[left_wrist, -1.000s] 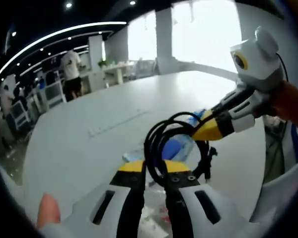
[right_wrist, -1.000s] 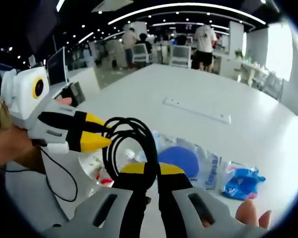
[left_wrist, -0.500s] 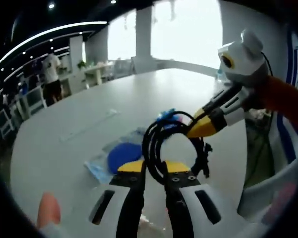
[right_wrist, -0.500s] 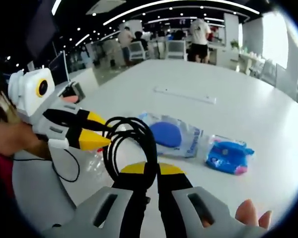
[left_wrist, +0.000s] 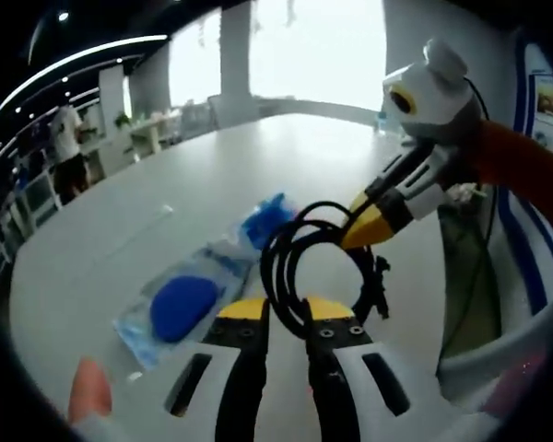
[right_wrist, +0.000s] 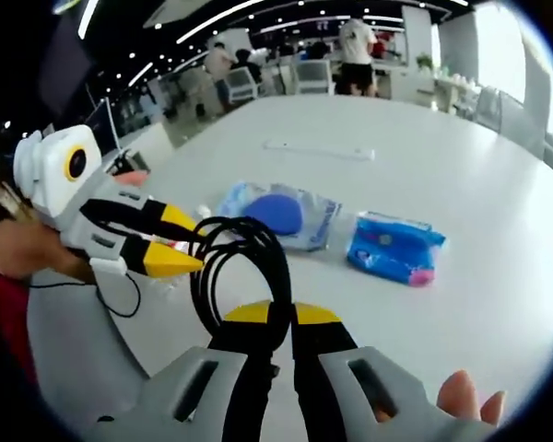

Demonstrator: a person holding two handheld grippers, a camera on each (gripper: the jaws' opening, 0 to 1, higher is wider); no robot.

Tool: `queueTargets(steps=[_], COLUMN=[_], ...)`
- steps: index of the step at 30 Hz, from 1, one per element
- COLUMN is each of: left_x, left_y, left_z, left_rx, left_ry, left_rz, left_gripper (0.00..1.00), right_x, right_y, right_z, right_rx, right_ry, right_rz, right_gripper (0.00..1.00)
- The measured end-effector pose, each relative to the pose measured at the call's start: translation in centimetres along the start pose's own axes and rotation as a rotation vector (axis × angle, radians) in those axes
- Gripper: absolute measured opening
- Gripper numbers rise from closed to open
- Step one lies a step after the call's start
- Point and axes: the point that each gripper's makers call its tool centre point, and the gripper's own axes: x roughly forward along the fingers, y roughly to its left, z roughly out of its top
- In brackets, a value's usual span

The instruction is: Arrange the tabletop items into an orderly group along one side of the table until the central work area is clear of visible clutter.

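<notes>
A coil of black cable (left_wrist: pixel 290 262) hangs between both grippers above the white table (left_wrist: pixel 258 157). My left gripper (left_wrist: pixel 284 308) is shut on the bottom of the loop. My right gripper (left_wrist: pixel 367 226) comes in from the right and pinches the loop's far side. In the right gripper view the cable (right_wrist: pixel 244 262) rises from my right gripper (right_wrist: pixel 283 315), which is shut on it, and the left gripper (right_wrist: pixel 173 241) grips it from the left. On the table lie a clear bag with a blue disc (right_wrist: pixel 276 214) and a blue packet (right_wrist: pixel 392 249).
A long white strip (right_wrist: pixel 318 149) lies farther out on the table (right_wrist: pixel 479 184). The clear bag (left_wrist: pixel 180 308) and the blue packet (left_wrist: pixel 263 221) lie left of the cable. A white chair (right_wrist: pixel 69 341) stands at the table edge. People stand at desks (right_wrist: pixel 355 41) in the background.
Both views have swung, so the bag and the packet sit nearer the picture middle. Both grippers keep their hold on the cable coil, and the loop keeps the same shape.
</notes>
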Motion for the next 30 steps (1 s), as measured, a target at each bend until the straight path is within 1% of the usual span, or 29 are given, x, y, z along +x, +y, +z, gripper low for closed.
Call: queueTargets(steps=[8,9,13,16,23,30], left_x=[2.4,2.8,4.1,5.1,6.9,8.0], left_y=[-0.7,-0.7,-0.6,-0.4,0.3,1.0], left_z=[-0.9,-1.2,-2.3,-3.0,-4.1,-4.7], left_rx=[0.011,0.009,-0.001,-0.003,-0.015,-0.025], left_ry=[0.052,0.061,0.101,0.12,0.157,0.179], left_rz=[-0.012,-0.012,-0.013,-0.011,-0.008,-0.004], left_gripper=[0.12,0.12,0.12,0.12,0.12,0.12], right_x=[0.9,1.3,2.4,3.2,4.6,5.8], right_y=[-1.7,-2.1,-2.7,-3.3,-4.4,-5.2], right_z=[-2.0,-2.4,-3.3,-3.9,-4.3,-4.5], right_rx=[0.044,0.058,0.073,0.09,0.115,0.139], right_ry=[0.043,0.055,0.079,0.095,0.118,0.129], right_rz=[0.034,0.045,0.058,0.07,0.082,0.085], right_gripper=[0.06,0.06,0.06,0.06,0.06,0.06])
